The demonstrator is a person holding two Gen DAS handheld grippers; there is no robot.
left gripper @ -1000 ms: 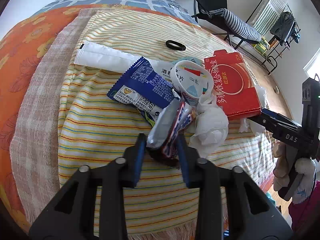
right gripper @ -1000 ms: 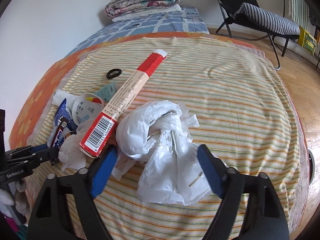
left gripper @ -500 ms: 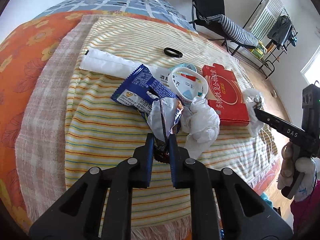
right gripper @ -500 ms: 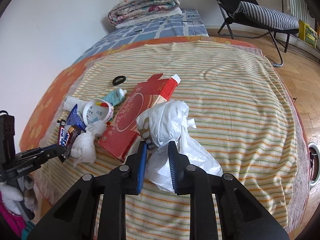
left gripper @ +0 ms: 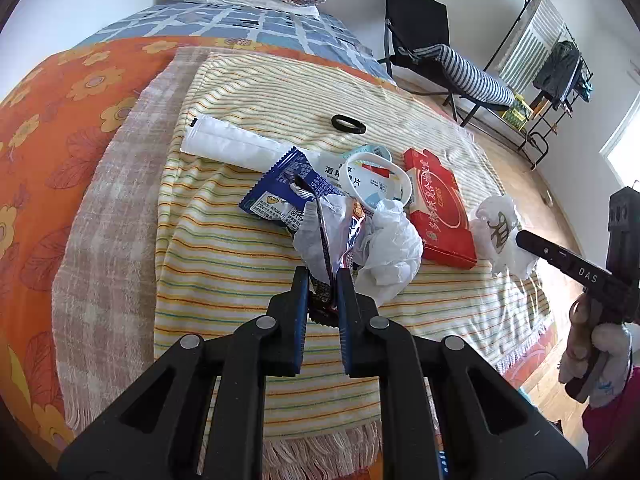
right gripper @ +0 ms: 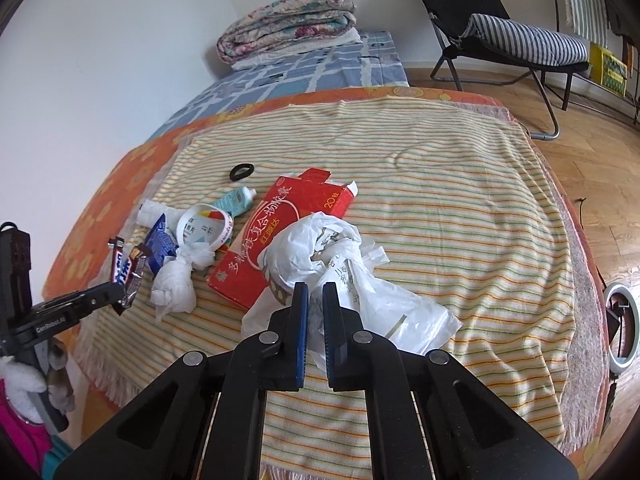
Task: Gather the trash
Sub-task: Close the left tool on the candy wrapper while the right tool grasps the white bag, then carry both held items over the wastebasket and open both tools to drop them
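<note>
Trash is only starting to leave the bed: my left tongs [left gripper: 323, 276] grip a wrapper [left gripper: 326, 232], my right tongs [right gripper: 315, 294] pinch a bag [right gripper: 344, 264]. Box [right gripper: 280, 236], tissue [right gripper: 176, 280] and cup [right gripper: 204, 224] remain near the front edge.

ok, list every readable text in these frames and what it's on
"DAS": right gripper, on its finger.
"GenRobot.AI": left gripper, on its finger.
"20", plus large Chinese characters: red box.
Chinese print: white band, plastic bag, blue wrapper; too small to read.
</note>
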